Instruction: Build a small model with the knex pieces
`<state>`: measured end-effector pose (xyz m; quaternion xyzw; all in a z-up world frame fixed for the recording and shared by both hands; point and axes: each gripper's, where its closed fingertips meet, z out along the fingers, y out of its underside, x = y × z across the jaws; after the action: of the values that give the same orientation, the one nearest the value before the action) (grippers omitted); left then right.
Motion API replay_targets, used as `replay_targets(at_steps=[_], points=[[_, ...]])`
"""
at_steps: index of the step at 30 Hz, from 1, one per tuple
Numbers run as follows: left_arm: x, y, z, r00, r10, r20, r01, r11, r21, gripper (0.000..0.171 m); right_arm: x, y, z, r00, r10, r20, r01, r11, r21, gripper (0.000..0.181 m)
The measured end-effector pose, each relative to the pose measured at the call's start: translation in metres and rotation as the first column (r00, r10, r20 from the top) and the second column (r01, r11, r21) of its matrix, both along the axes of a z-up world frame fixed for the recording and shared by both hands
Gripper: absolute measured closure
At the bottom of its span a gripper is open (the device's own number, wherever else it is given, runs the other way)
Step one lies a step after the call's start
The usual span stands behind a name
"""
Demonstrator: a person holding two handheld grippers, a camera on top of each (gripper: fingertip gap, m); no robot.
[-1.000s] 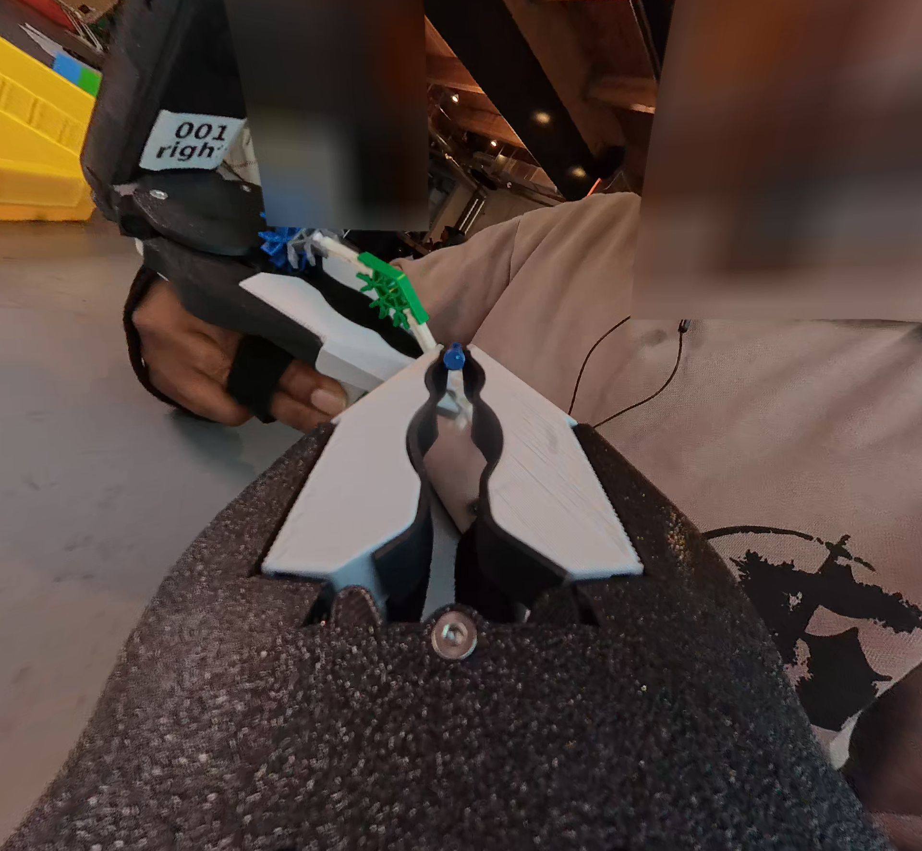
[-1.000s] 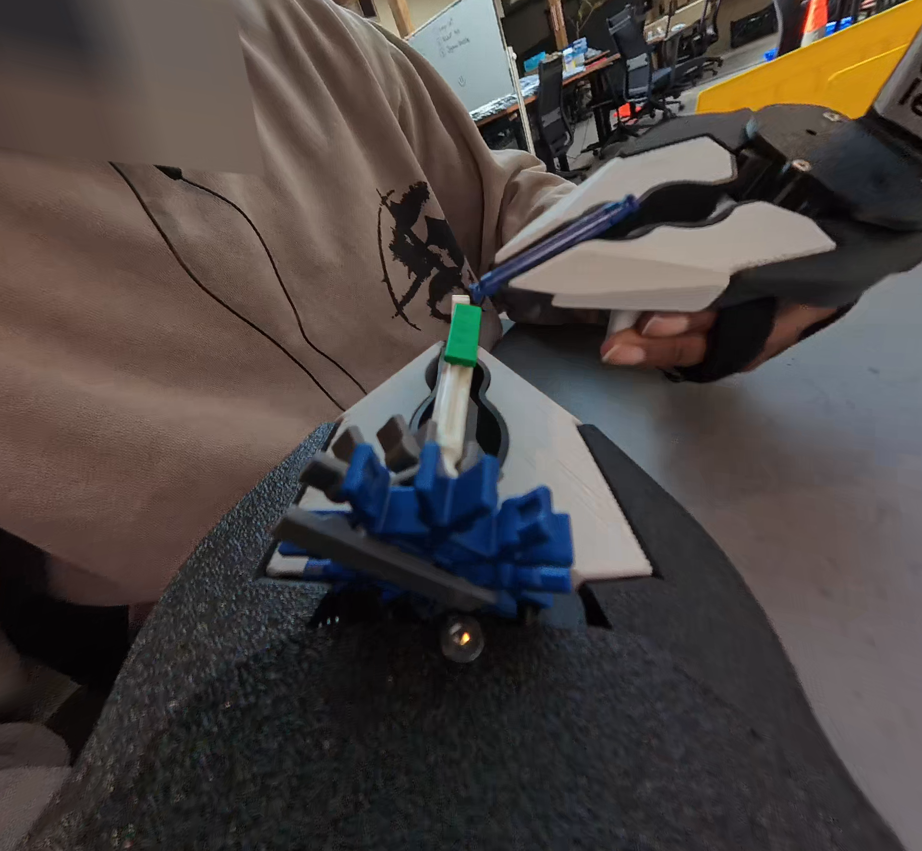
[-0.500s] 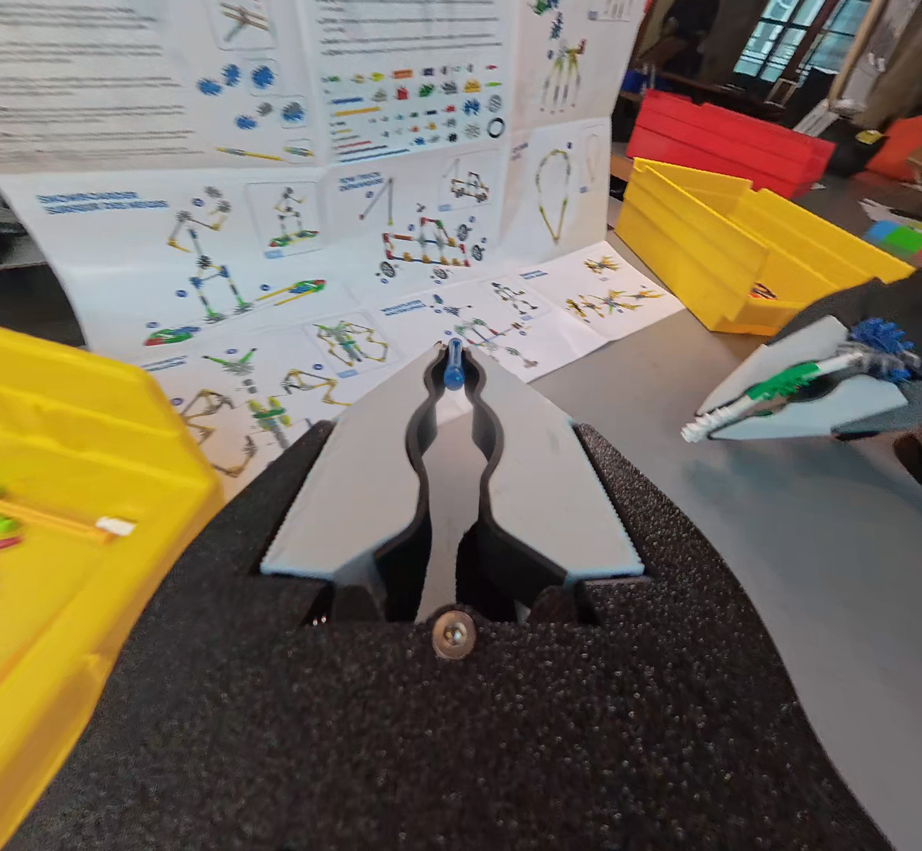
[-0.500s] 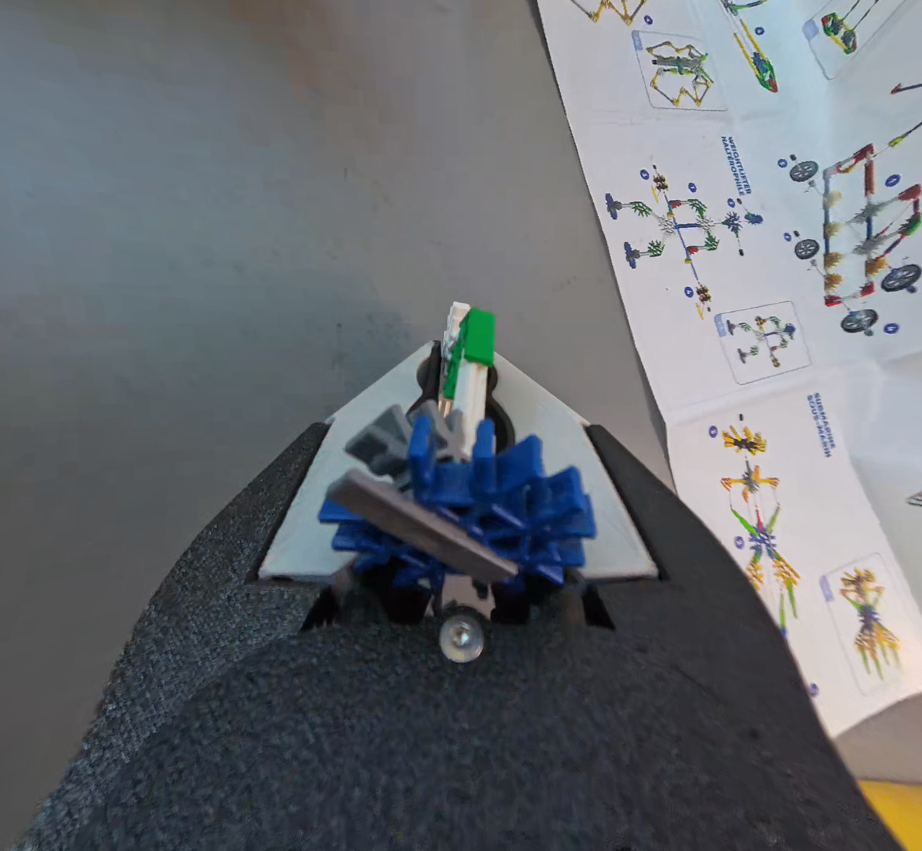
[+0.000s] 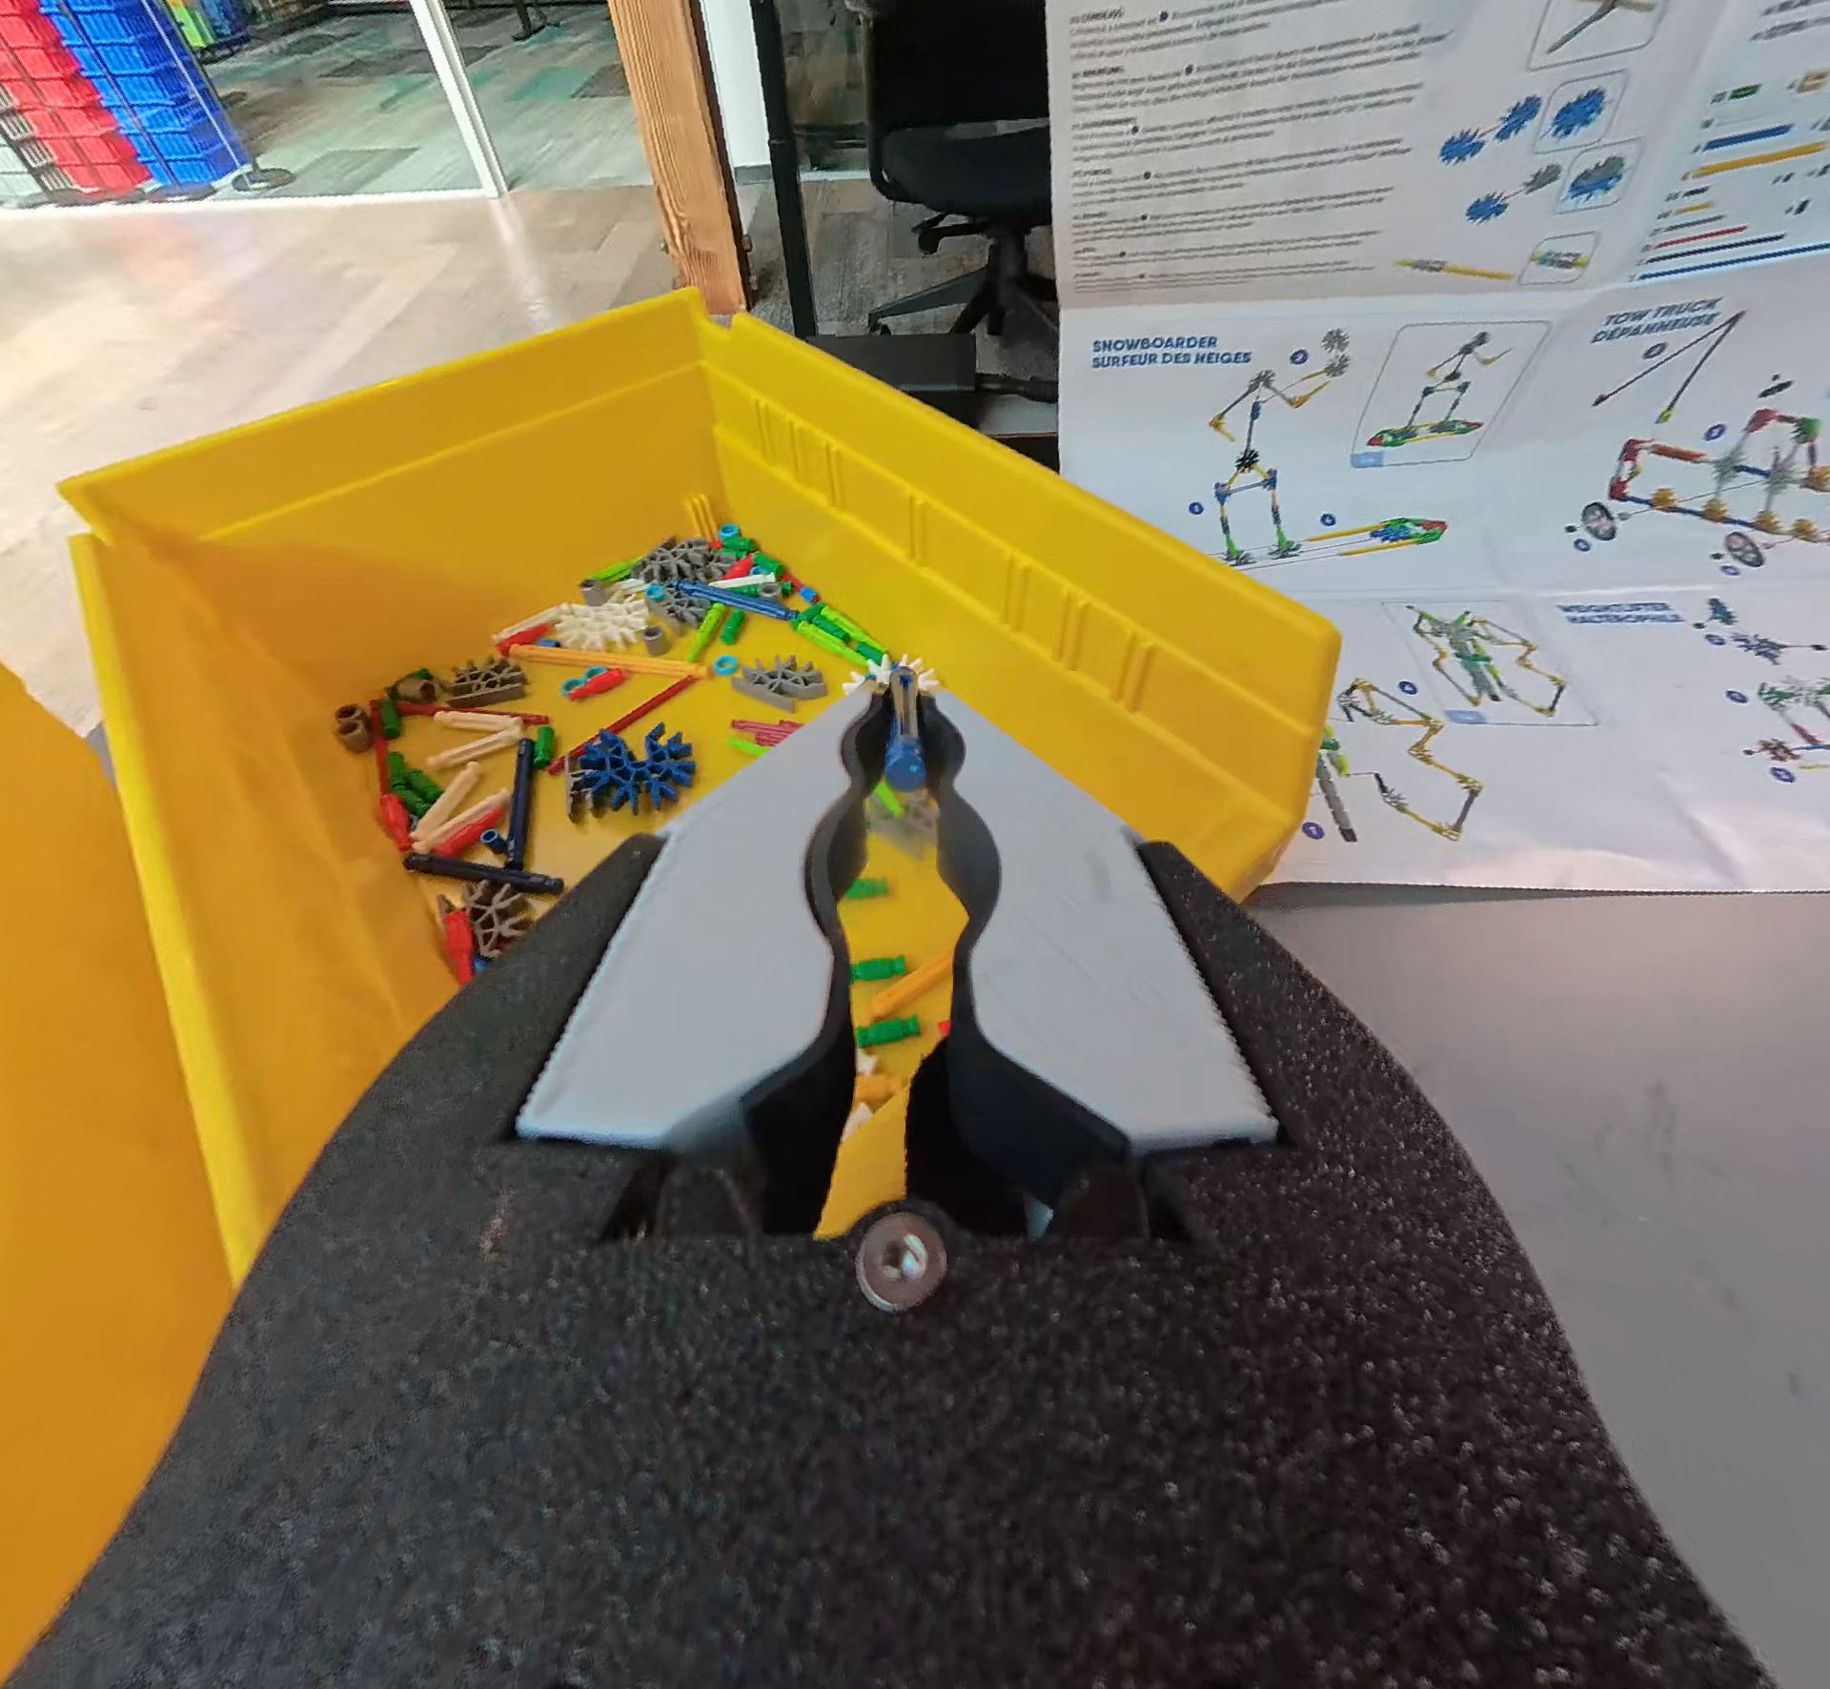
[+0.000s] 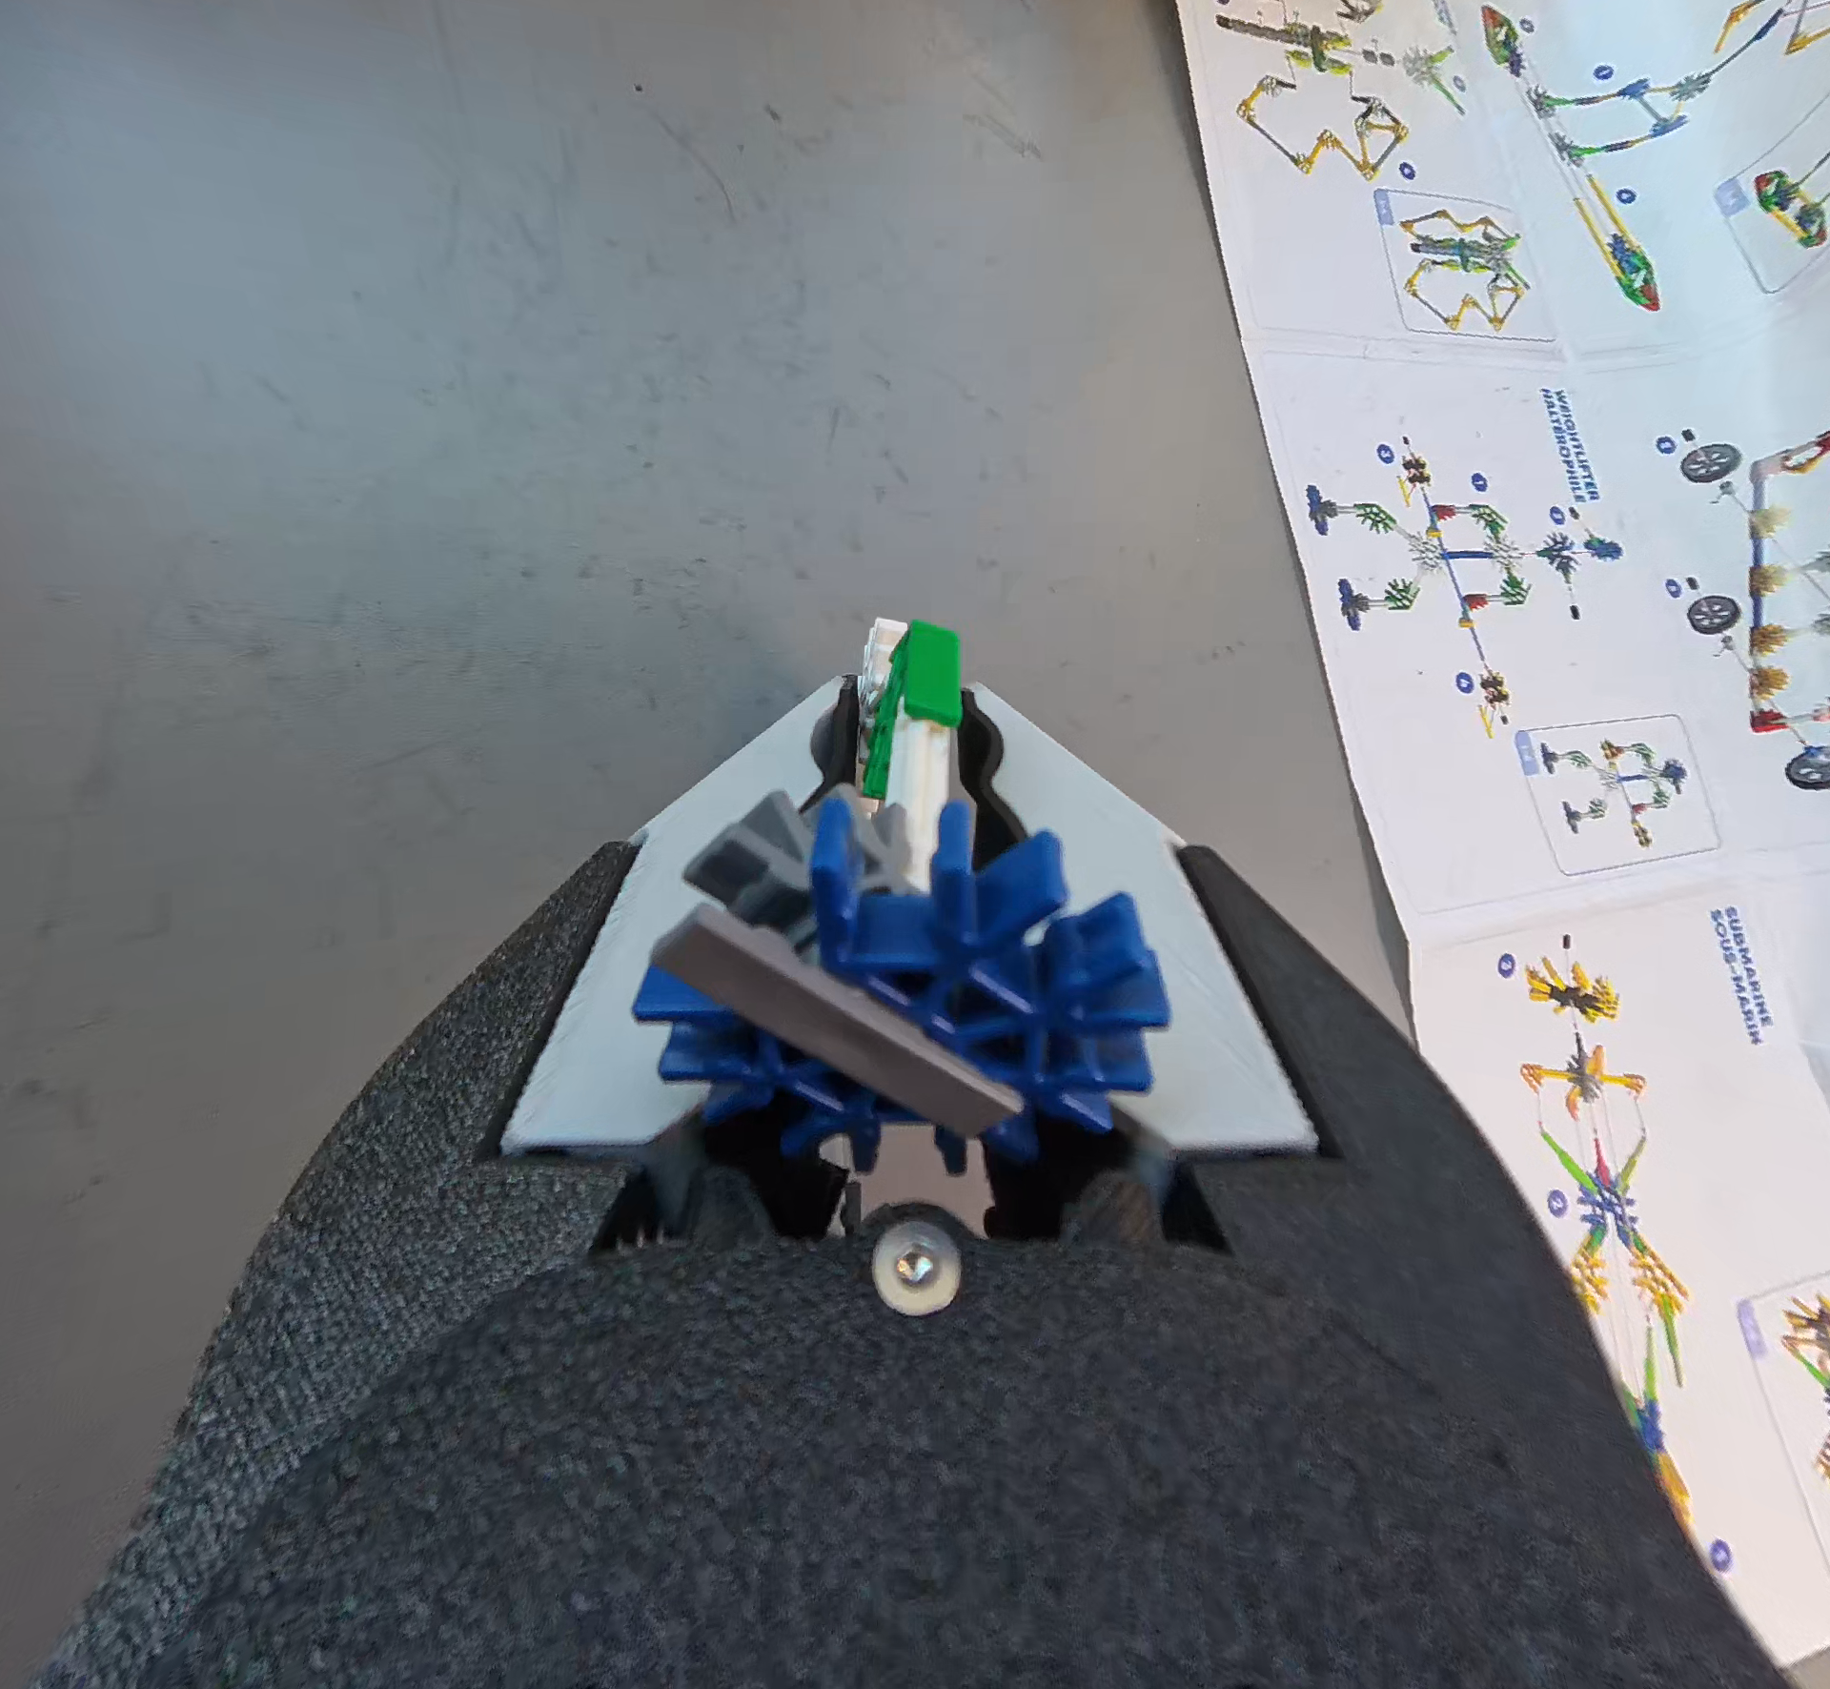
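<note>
My left gripper [image 5: 899,701] is shut on a thin blue rod [image 5: 903,755] and hangs over a yellow bin [image 5: 1030,612]. Many small rods and snowflake connectors lie on the bin's floor, among them a blue connector [image 5: 634,765] and a white one [image 5: 604,623]. A white connector [image 5: 891,673] shows right at the fingertips. My right gripper [image 6: 906,686] is shut on a small assembly [image 6: 916,909] of a white rod, a green connector, blue snowflake connectors and a grey piece. It points down at the grey table [image 6: 495,354].
A white instruction sheet with model pictures lies right of the bin and stands up behind it [image 5: 1485,552]; it also shows in the right wrist view [image 6: 1545,552]. A second yellow bin [image 5: 69,1047] is at the far left. An office chair [image 5: 951,156] stands behind the table. My right fingertips sit around 40 centimeters from my left ones.
My left gripper has swung from the person and the other gripper, past the sheet, to over the parts bin. My right gripper has turned from the person down to the table. Both grips are unchanged.
</note>
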<state>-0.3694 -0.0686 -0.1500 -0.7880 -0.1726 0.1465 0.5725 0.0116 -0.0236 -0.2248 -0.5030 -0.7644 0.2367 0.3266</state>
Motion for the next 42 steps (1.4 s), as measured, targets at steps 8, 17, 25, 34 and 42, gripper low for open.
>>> replay_targets(at_steps=[8, 17, 25, 34, 42], points=[[-0.006, -0.001, -0.012, 1.0, 0.006, -0.021, -0.007, 0.998, -0.07, 0.149, -0.001, -0.002, 0.002, 1.0, 0.003, -0.014, -0.003, 1.0, -0.031, 0.164], [0.131, 0.042, 0.021, 0.813, -0.58, 0.048, 0.564, 0.805, 0.183, 0.128, -0.007, -0.005, 0.019, 0.994, -0.009, -0.113, -0.008, 0.989, -0.149, 0.17], [0.321, 0.028, 0.012, 0.199, -0.941, 0.272, 0.879, 0.295, 0.375, 0.128, -0.016, -0.012, 0.067, 0.932, -0.086, -0.352, -0.087, 0.89, -0.448, 0.172], [0.377, 0.007, 0.021, -0.041, -0.944, 0.328, 0.853, 0.138, 0.504, 0.166, -0.021, -0.036, 0.1, 0.865, -0.102, -0.492, -0.288, 0.702, -0.651, 0.17], [0.374, 0.002, 0.021, -0.039, -0.95, 0.308, 0.884, 0.111, 0.455, 0.166, -0.006, -0.055, 0.098, 0.877, 0.053, -0.478, -0.388, 0.665, -0.638, 0.145]])
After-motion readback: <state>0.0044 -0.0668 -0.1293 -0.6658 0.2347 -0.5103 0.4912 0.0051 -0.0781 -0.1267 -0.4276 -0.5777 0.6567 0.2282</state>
